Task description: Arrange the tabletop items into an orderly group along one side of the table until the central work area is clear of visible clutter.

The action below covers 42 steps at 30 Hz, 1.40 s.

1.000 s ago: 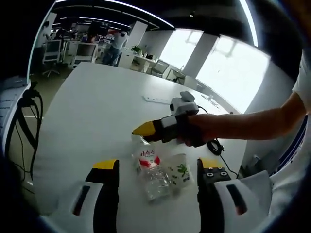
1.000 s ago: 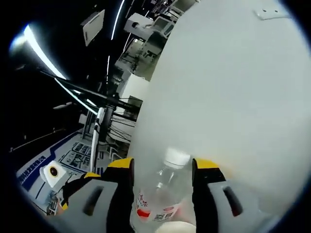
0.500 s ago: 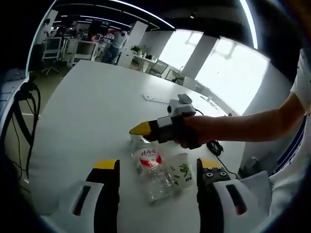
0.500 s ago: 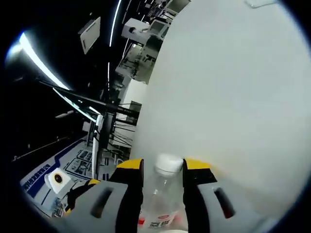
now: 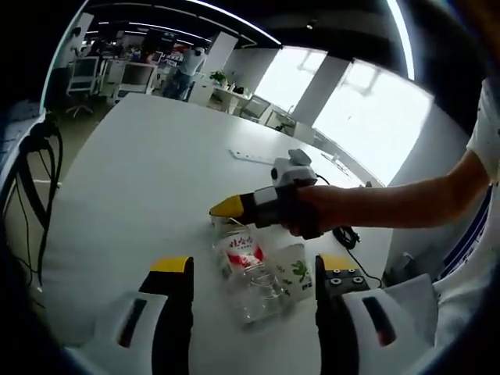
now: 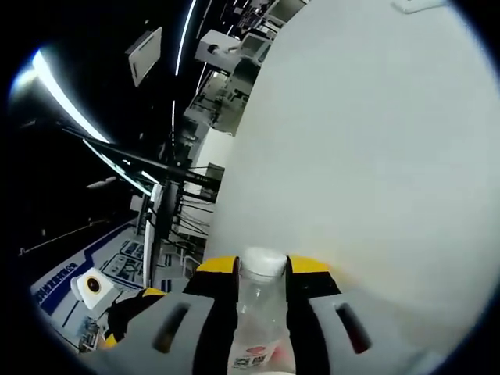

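A clear plastic bottle (image 5: 244, 267) with a red and white label and a white cap lies on the white table (image 5: 148, 172). My right gripper (image 6: 262, 267) is shut on the bottle (image 6: 258, 312) just below its cap. In the left gripper view that right gripper (image 5: 228, 209) comes in from the right, held by a person's hand, its yellow tips at the bottle's neck. A paper cup (image 5: 293, 273) with a green leaf print lies against the bottle. My left gripper (image 5: 248, 269) is open, its jaws standing either side of the bottle and cup, apart from both.
A white power strip (image 5: 251, 158) lies farther back on the table, and a black cable (image 5: 344, 234) coils near the right edge. Office desks, chairs and people stand beyond the far end. Beside the table (image 6: 375, 156) runs a dark metal frame (image 6: 160, 226).
My right gripper's jaws have closed from wide apart onto the bottle's neck. The bottle's neck end has lifted slightly. The left gripper has stayed put.
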### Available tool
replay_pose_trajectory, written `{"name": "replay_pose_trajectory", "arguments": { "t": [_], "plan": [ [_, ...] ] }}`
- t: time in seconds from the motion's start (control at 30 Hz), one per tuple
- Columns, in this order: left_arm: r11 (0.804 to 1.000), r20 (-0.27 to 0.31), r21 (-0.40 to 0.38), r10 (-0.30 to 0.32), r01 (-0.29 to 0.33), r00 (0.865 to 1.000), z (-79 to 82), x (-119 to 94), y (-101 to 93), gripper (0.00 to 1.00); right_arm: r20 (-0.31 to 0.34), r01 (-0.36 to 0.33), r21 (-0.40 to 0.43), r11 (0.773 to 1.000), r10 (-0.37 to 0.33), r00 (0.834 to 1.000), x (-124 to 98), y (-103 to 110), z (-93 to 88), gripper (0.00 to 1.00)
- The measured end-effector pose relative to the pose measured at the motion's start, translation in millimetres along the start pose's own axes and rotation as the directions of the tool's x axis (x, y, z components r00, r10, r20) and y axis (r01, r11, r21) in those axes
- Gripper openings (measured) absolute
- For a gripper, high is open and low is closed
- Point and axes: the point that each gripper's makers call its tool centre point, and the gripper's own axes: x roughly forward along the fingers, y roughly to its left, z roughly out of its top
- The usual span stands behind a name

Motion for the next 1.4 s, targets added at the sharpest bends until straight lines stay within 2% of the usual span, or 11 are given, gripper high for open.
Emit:
{"name": "replay_pose_trajectory", "arguments": {
  "t": [0.37, 0.63, 0.97, 1.1, 1.3, 1.4],
  "plan": [
    [0.999, 0.007, -0.02, -0.025, 0.025, 1.0, 1.0, 5, 3.3, 0.62, 0.014, -0.013, -0.096, 0.995, 0.015, 1.0, -4, 17, 6.3, 0.2],
    [0.998, -0.001, -0.029, -0.061, 0.061, 0.998, 1.4, 20, 7.0, 0.61, 0.024, -0.028, -0.211, 0.977, 0.034, 0.999, -8, 34, 13.5, 0.2],
    [0.995, -0.01, -0.015, -0.101, 0.1, 0.995, 3.5, 37, 8.4, 0.6, 0.023, -0.04, -0.285, 0.958, 0.049, 0.999, -15, 48, 12.6, 0.2],
    [0.991, -0.021, -0.021, -0.13, 0.129, 0.991, 0.6, 45, 10.0, 0.59, 0.025, -0.044, -0.312, 0.949, 0.055, 0.998, -16, 51, 13.3, 0.2],
    [0.978, -0.044, -0.04, -0.204, 0.203, 0.978, -7.5, 59, 5.2, 0.58, 0.024, -0.052, -0.362, 0.931, 0.065, 0.998, -19, 59, 12.2, 0.2],
    [0.968, -0.034, -0.069, -0.244, 0.241, 0.969, -8.0, 64, 2.6, 0.57, 0.022, -0.058, -0.388, 0.92, 0.072, 0.997, -21, 65, 9.2, 0.2]
  ]
}}
